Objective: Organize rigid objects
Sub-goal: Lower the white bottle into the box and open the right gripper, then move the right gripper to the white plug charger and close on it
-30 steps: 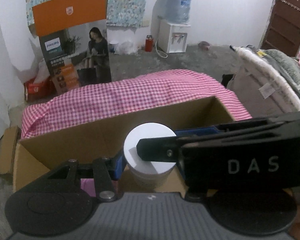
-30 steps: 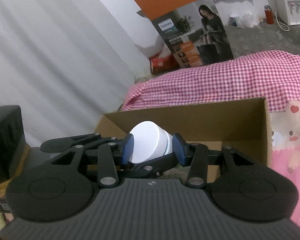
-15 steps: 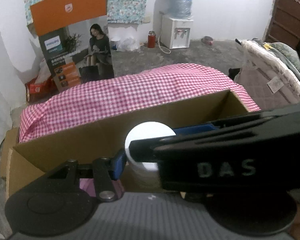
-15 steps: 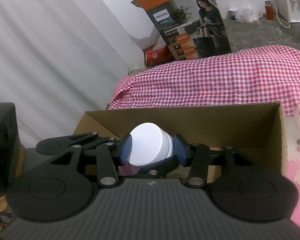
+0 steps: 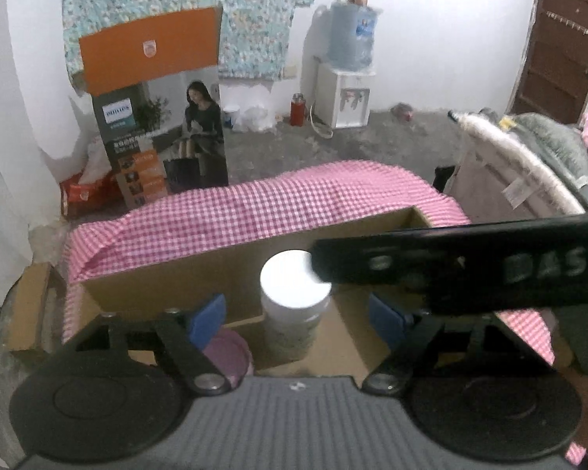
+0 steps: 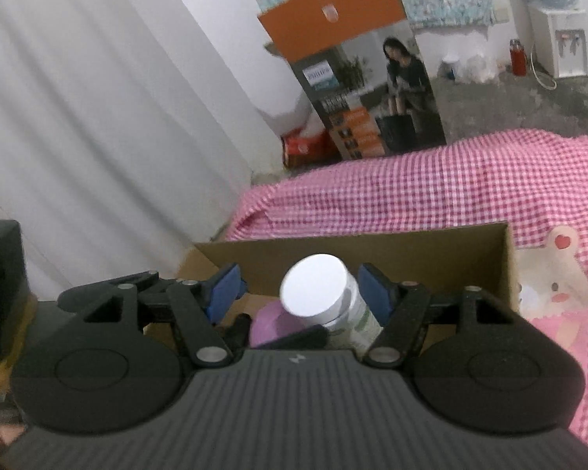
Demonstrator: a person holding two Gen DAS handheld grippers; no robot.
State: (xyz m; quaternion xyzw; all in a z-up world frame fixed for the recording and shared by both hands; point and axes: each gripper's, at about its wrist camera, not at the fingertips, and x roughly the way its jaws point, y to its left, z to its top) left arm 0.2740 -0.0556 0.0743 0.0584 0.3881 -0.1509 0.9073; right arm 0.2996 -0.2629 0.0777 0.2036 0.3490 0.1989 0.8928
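"DAS" marks right gripper (image 5: 490, 270) above white-lidded jar (image 5: 294, 301).

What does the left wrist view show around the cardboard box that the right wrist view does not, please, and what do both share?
Only the left wrist view shows the wooden door, the folded bedding and the right gripper's body marked DAS crossing the frame. Only the right wrist view shows the white curtain and the cartoon bear cloth. Both show the white-lidded jar standing in the cardboard box beside a purple lid, with the left gripper and right gripper jaws open and clear of it.
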